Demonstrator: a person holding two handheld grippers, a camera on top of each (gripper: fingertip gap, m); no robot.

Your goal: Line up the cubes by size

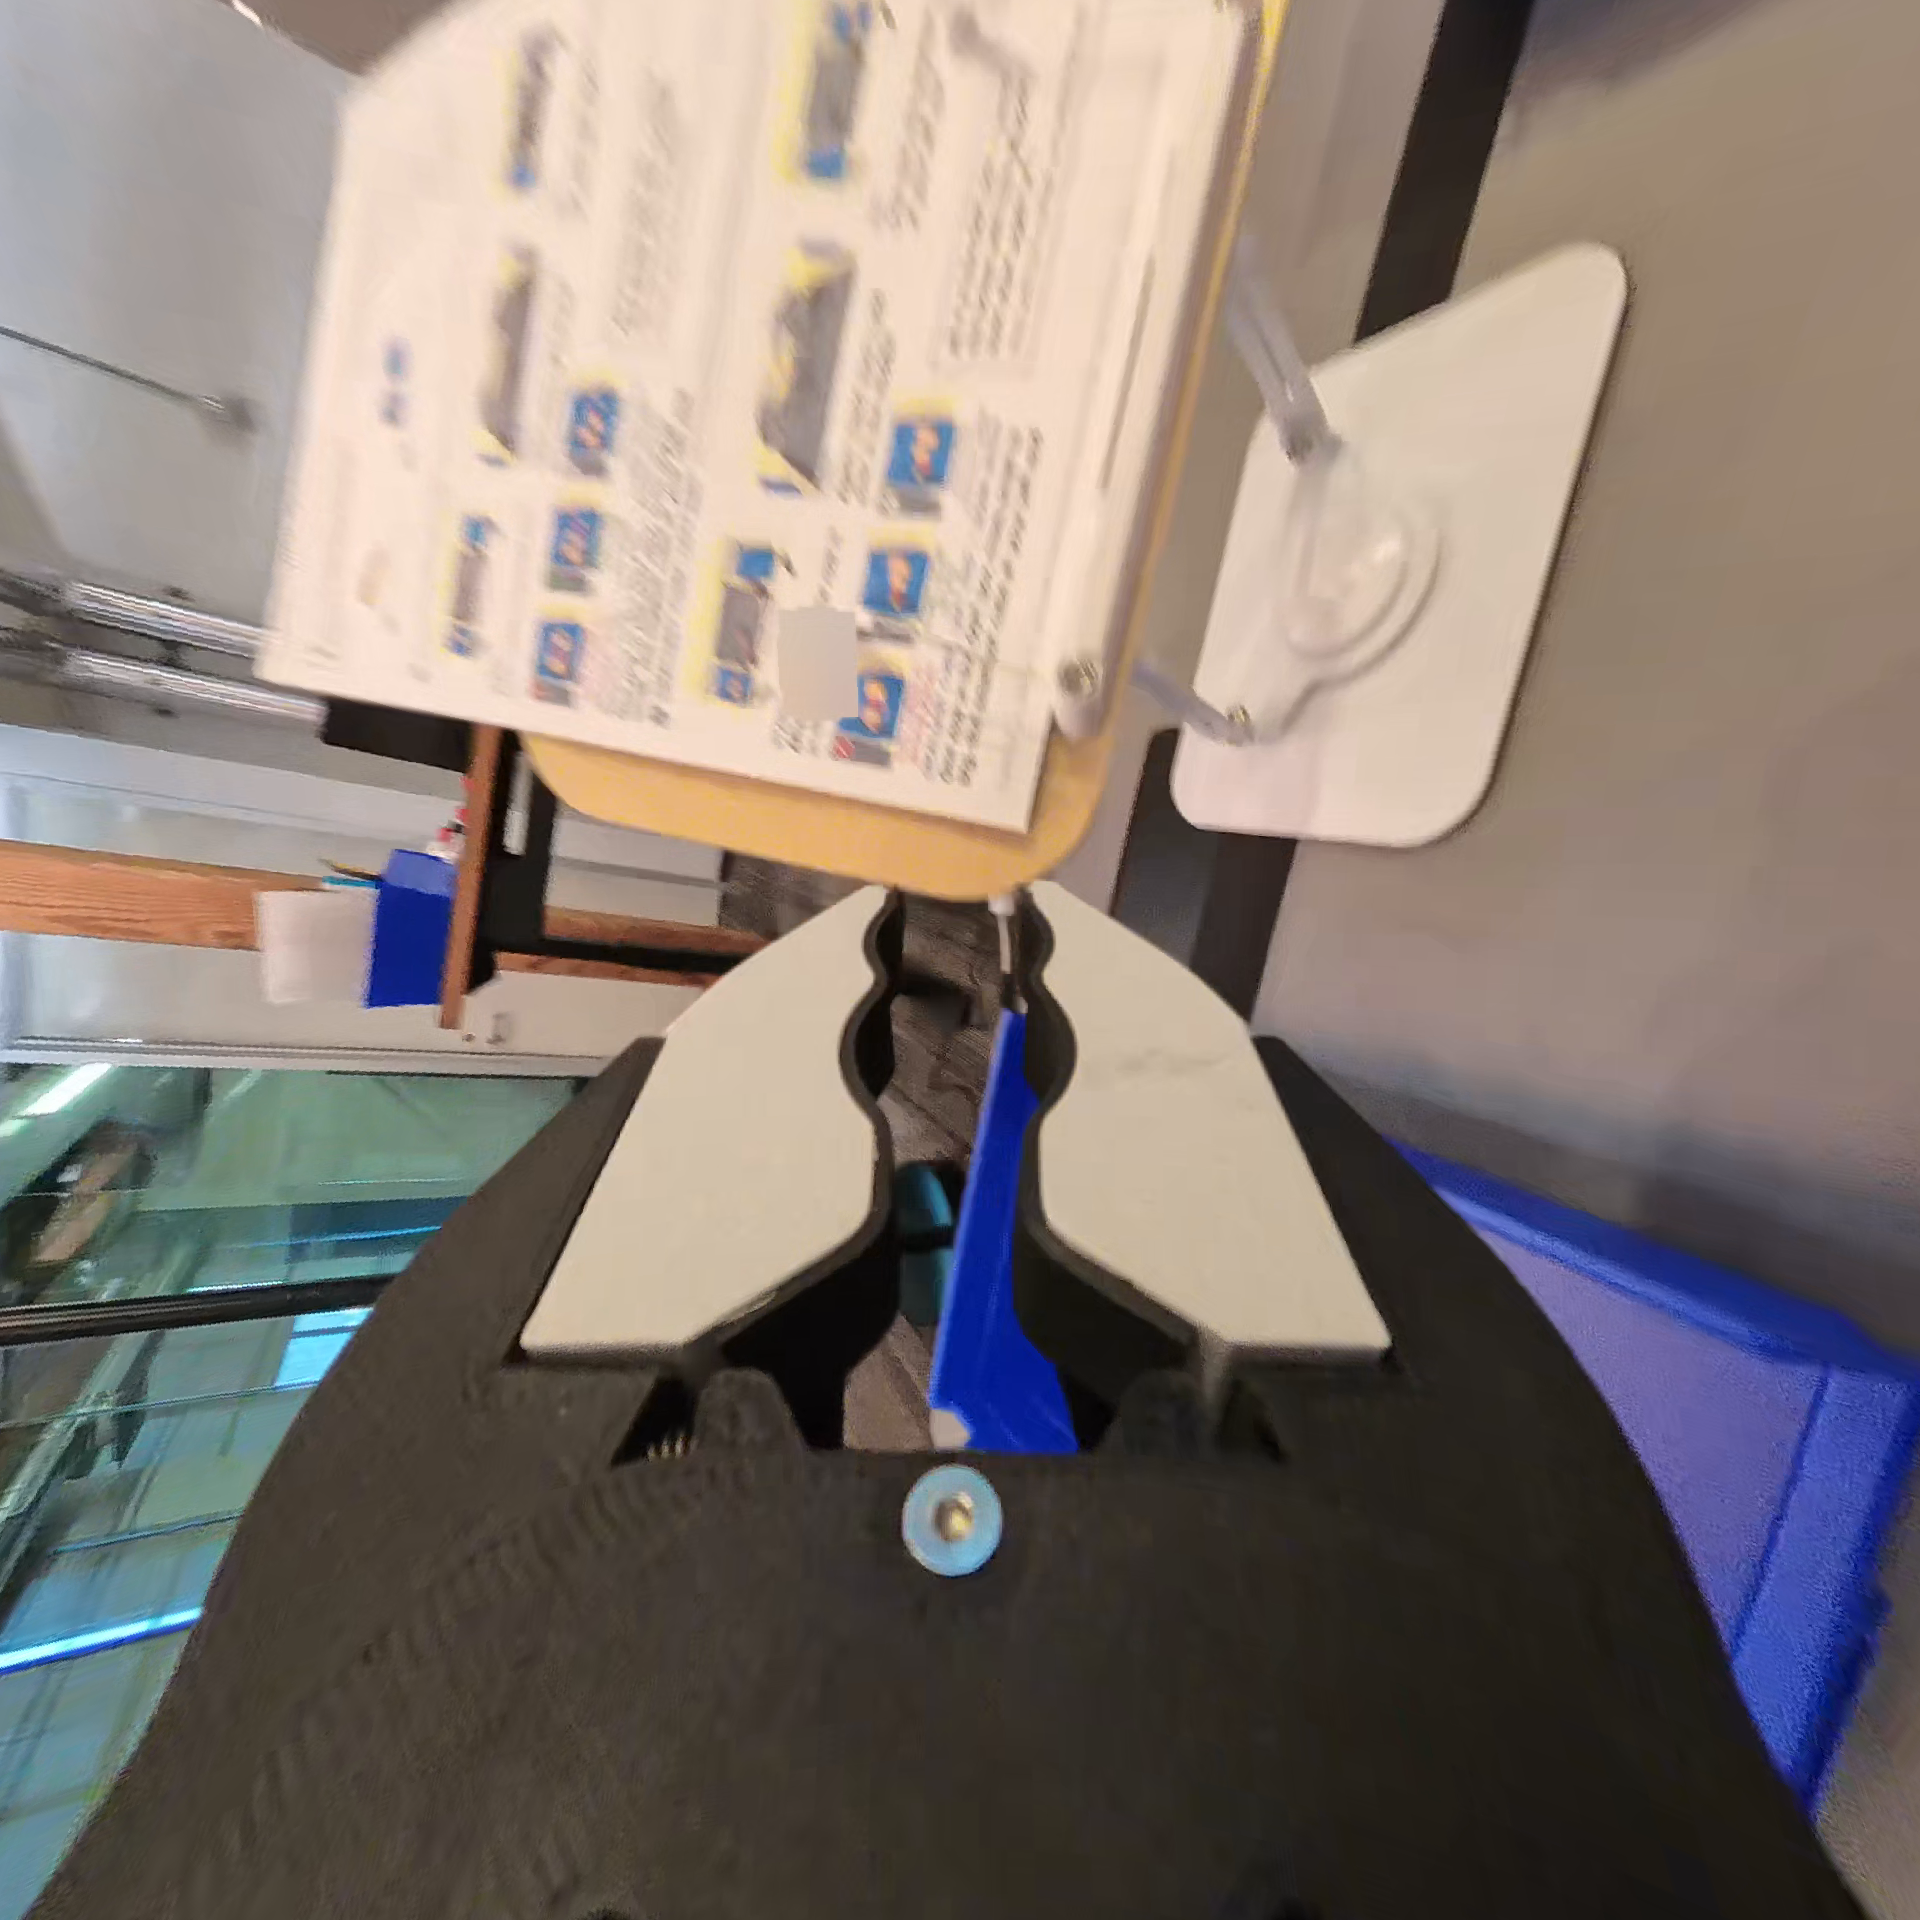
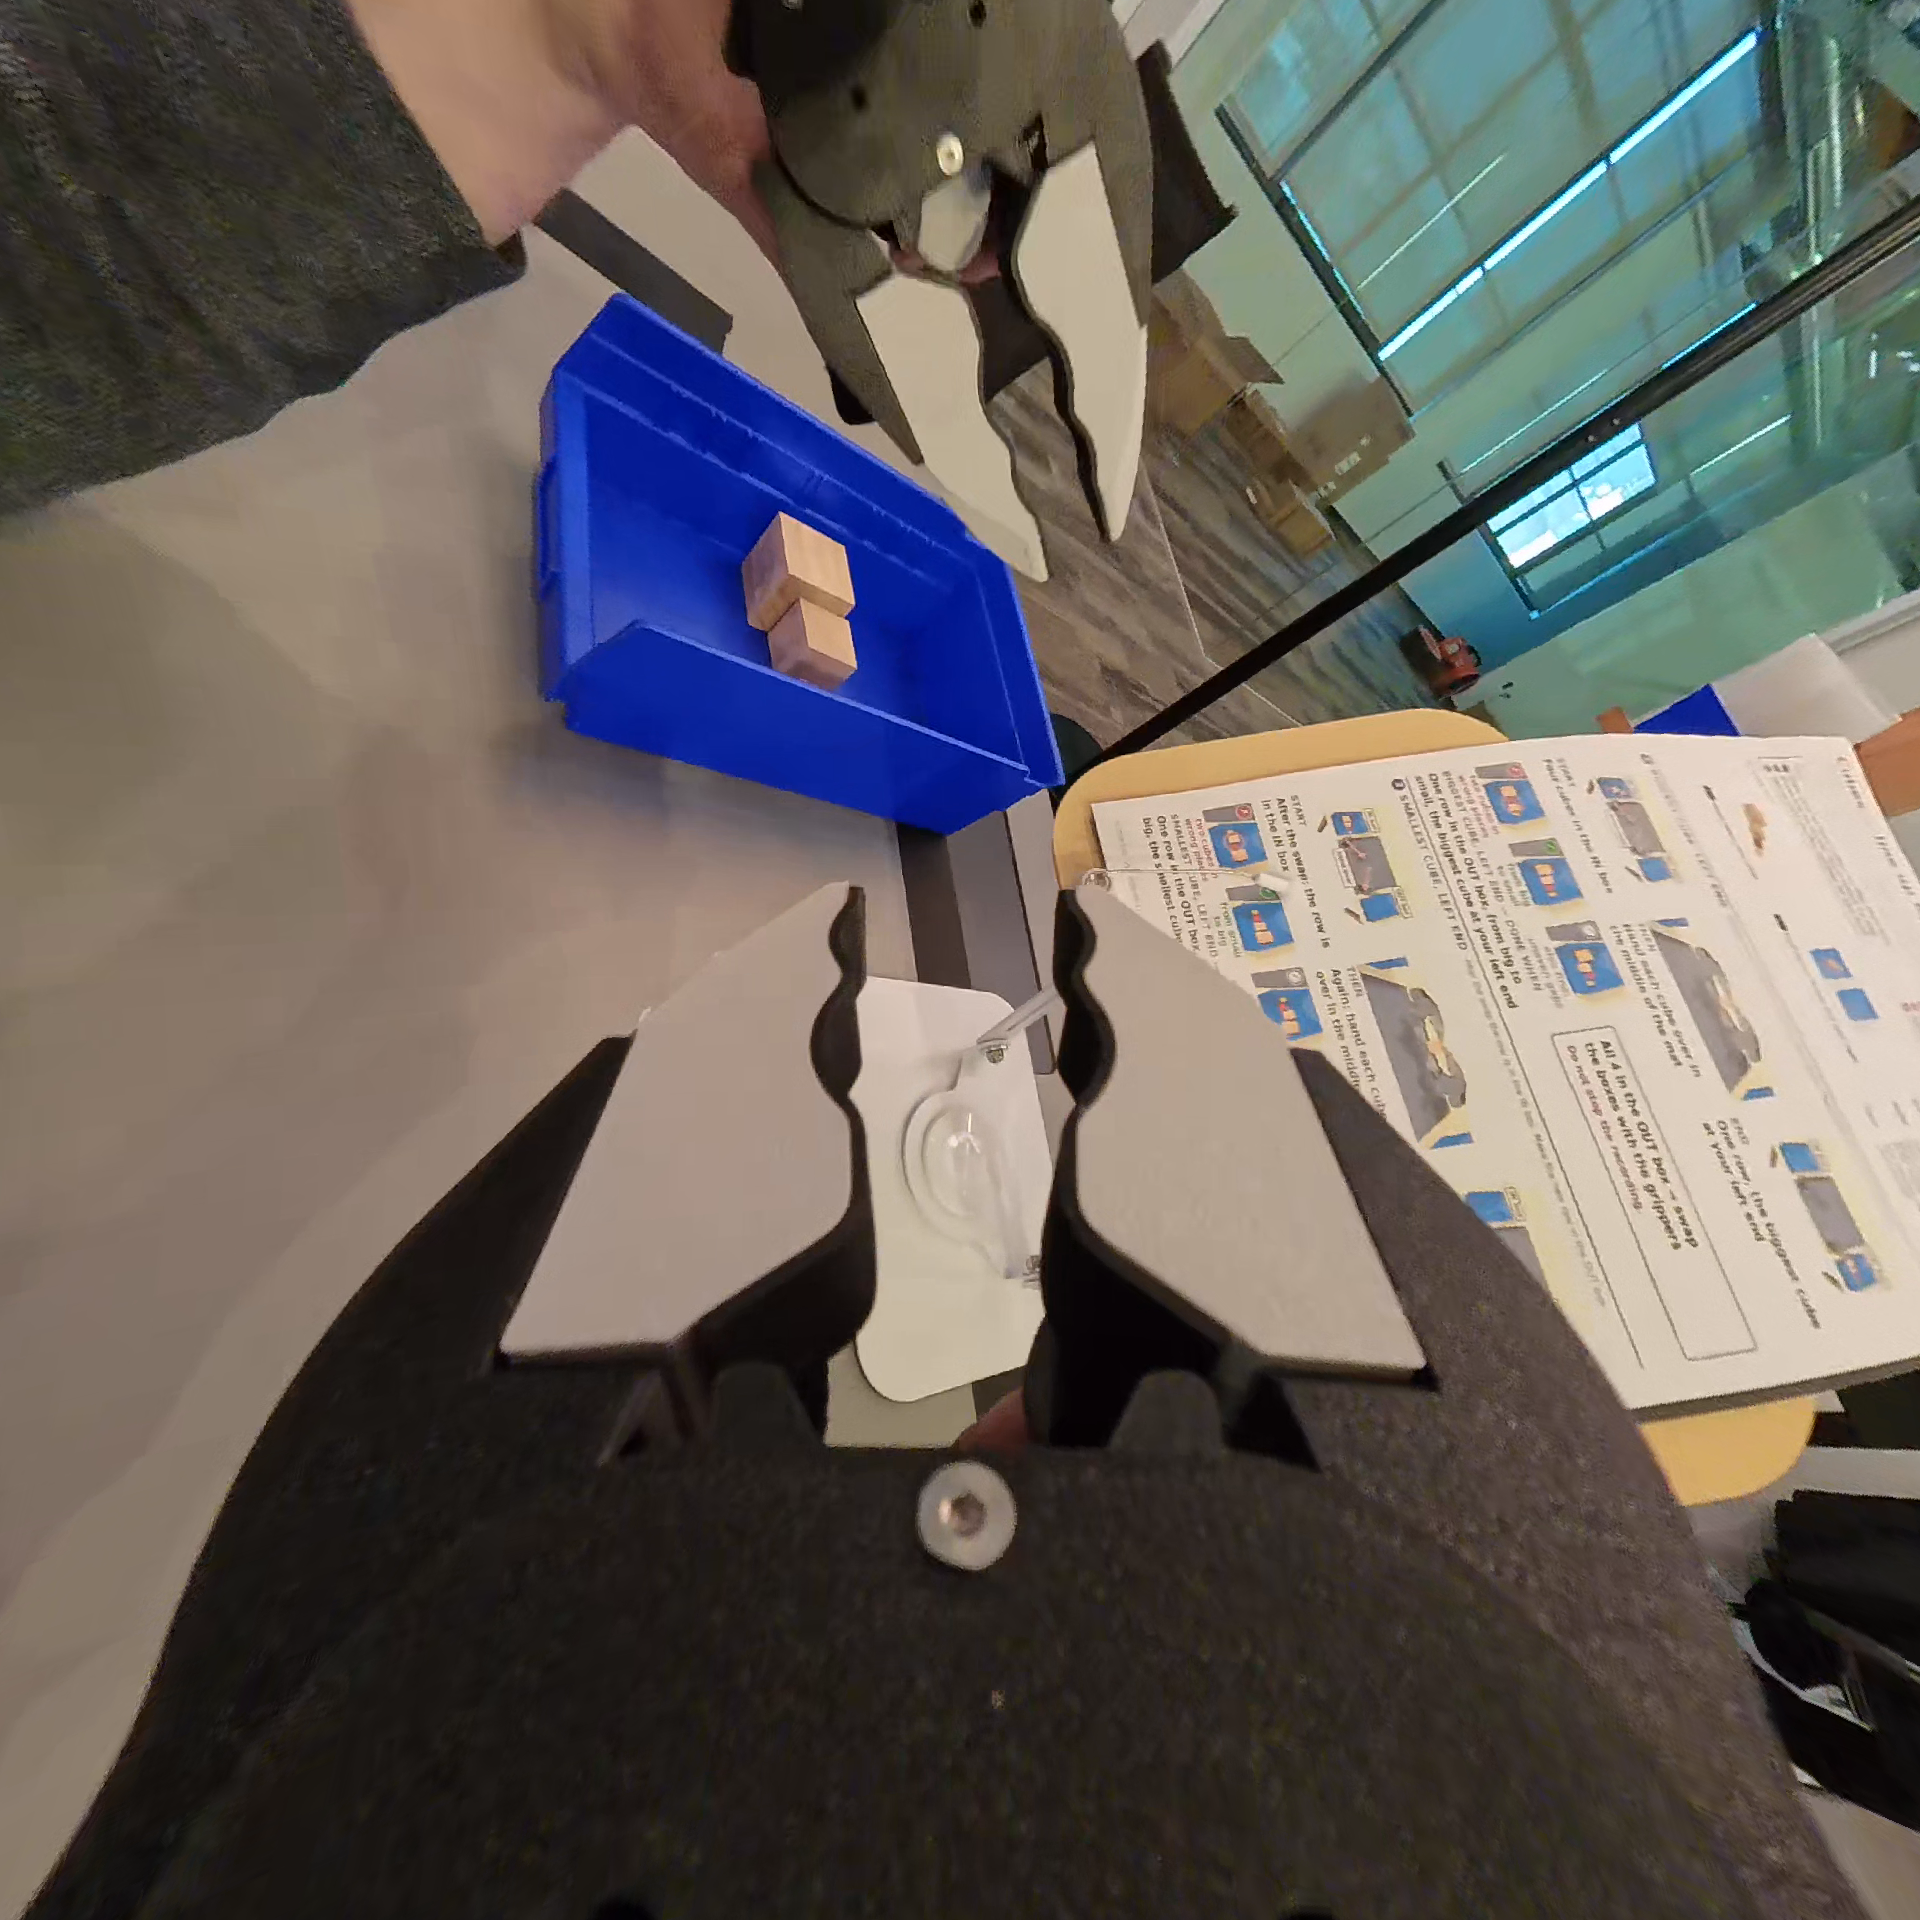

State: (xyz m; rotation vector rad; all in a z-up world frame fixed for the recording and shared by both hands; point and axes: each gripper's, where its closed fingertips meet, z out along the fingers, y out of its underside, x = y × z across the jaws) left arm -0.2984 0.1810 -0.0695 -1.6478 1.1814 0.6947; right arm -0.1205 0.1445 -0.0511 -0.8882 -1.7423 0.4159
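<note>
Resting side by side and touching inside the blue bin (image 2: pixel 769 717) on the grey surface (image 2: pixel 260 883): two wooden cubes (image 2: pixel 800 608), the bigger one farther back. Hovering above the bin's far edge with fingers parted and nothing between them: the left gripper (image 2: pixel 1075 556), carried by a hand (image 2: pixel 623 94) in a grey sleeve. Standing open and bare too, over a white plate (image 2: pixel 935 1299) with a clear suction cup on the surface: the right gripper (image 2: pixel 956 914), just beside a printed sheet (image 2: pixel 1558 1039) on a tan board (image 2: pixel 1299 743).
</note>
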